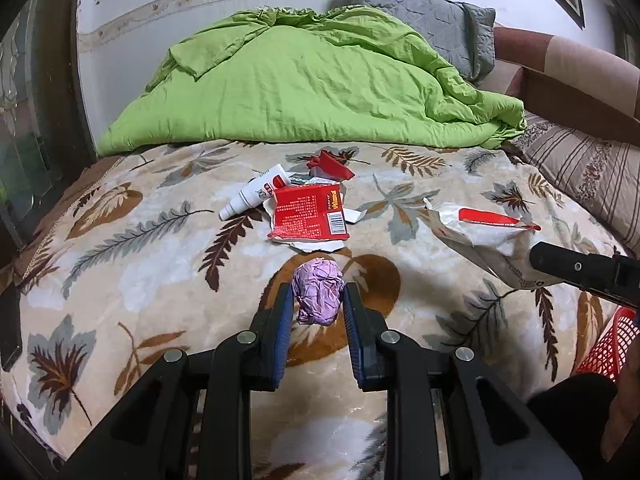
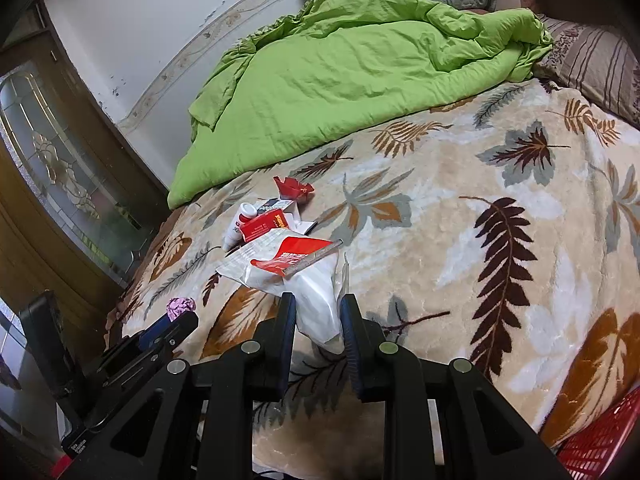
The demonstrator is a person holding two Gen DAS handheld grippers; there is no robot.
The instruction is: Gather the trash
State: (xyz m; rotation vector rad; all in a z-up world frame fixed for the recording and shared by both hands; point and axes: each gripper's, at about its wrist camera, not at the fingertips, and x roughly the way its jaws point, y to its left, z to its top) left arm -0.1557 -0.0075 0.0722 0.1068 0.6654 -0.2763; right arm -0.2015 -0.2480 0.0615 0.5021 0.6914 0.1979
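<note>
Clamped between the blue pads of the left gripper (image 1: 318, 300) sits a crumpled purple paper ball (image 1: 319, 297), both pads pressing its sides, raised just above the leaf-patterned blanket (image 1: 160, 248). From the right wrist view the same ball (image 2: 181, 307) shows as a small purple lump at the tip of the left gripper (image 2: 176, 320), off to the left of the white bag.

Over on the other side, the right gripper (image 2: 318, 316) is clenched on the lower end of a white plastic bag (image 2: 316, 300) with a red printed strip; the bag's crumpled neck is pinched between the two fingers and its open top fans out beyond them. In the left wrist view that bag (image 1: 480, 236) hangs from the right gripper (image 1: 536, 260), to the right of the purple ball.

Beyond the purple ball, more litter lies in a loose cluster on the blanket: a flattened red carton (image 1: 310, 216) with a barcode, a white tube (image 1: 256, 196) touching its left edge, and a torn red wrapper (image 1: 330, 166) just behind it. Farther back from that cluster a rumpled green quilt (image 1: 312, 88) is heaped against the wall. A red mesh basket (image 1: 612, 344) shows at the blanket's right edge, well apart from the litter.
</note>
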